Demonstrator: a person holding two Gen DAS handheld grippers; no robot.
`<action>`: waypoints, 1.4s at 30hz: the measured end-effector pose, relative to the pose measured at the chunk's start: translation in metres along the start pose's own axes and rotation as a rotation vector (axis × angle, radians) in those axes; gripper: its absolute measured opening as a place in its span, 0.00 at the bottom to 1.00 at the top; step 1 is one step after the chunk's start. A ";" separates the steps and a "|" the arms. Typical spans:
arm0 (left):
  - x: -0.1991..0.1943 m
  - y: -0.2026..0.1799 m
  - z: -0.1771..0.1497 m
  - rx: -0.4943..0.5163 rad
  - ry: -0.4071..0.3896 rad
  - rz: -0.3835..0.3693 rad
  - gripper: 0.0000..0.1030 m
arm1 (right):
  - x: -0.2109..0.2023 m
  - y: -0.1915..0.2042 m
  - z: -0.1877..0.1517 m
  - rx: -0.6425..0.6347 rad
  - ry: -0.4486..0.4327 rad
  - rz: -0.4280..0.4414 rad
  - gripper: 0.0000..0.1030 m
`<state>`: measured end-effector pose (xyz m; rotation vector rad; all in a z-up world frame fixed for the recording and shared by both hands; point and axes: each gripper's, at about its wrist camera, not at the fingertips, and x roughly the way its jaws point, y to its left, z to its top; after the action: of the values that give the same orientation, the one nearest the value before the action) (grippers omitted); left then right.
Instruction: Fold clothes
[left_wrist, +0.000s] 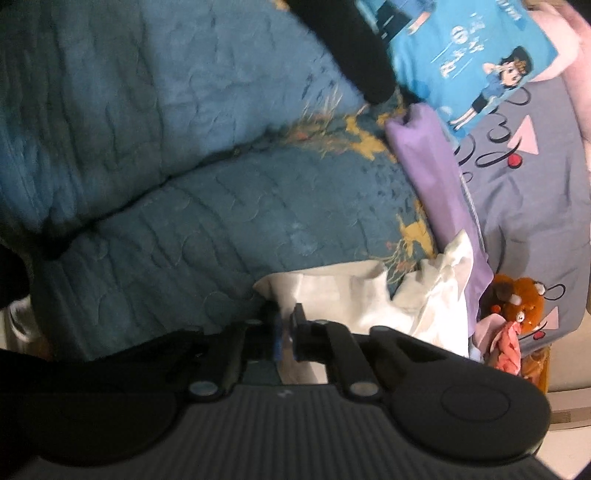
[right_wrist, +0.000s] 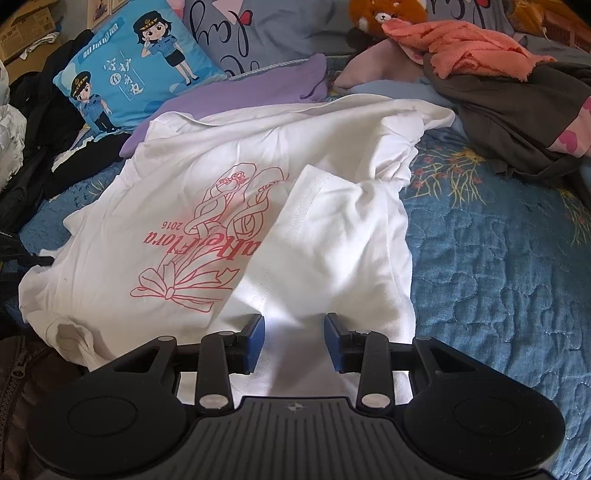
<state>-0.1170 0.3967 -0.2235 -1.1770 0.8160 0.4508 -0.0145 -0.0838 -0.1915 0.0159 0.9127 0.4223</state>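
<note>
A white T-shirt (right_wrist: 177, 229) with a pink flower print lies spread on the blue quilt (right_wrist: 498, 277). One sleeve (right_wrist: 332, 236) is folded inward over the body. My right gripper (right_wrist: 293, 345) is open, its blue pads (right_wrist: 255, 343) just above the shirt's near edge, holding nothing. In the left wrist view my left gripper (left_wrist: 286, 332) is shut on an edge of the white shirt (left_wrist: 332, 295), with cloth pinched between the blue pads.
A purple garment (right_wrist: 258, 88) lies behind the shirt. A blue cartoon cushion (right_wrist: 140, 70), grey pillow (right_wrist: 258, 29), plush bear (right_wrist: 384, 14), orange towel (right_wrist: 465, 44) and dark clothes (right_wrist: 517, 107) crowd the back. Black clothes (right_wrist: 48, 147) lie at left.
</note>
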 end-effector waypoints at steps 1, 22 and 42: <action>-0.004 -0.005 -0.002 0.028 -0.030 0.014 0.04 | 0.000 0.000 0.000 0.000 0.000 0.001 0.35; 0.043 -0.154 -0.230 1.501 0.074 0.264 0.08 | -0.004 -0.006 -0.003 0.017 -0.009 0.036 0.36; -0.005 -0.117 -0.085 0.958 0.084 0.147 0.78 | -0.061 -0.070 -0.017 0.242 -0.051 -0.001 0.45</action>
<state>-0.0663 0.2777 -0.1592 -0.2482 1.0263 0.0848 -0.0360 -0.1726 -0.1690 0.2460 0.9092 0.3073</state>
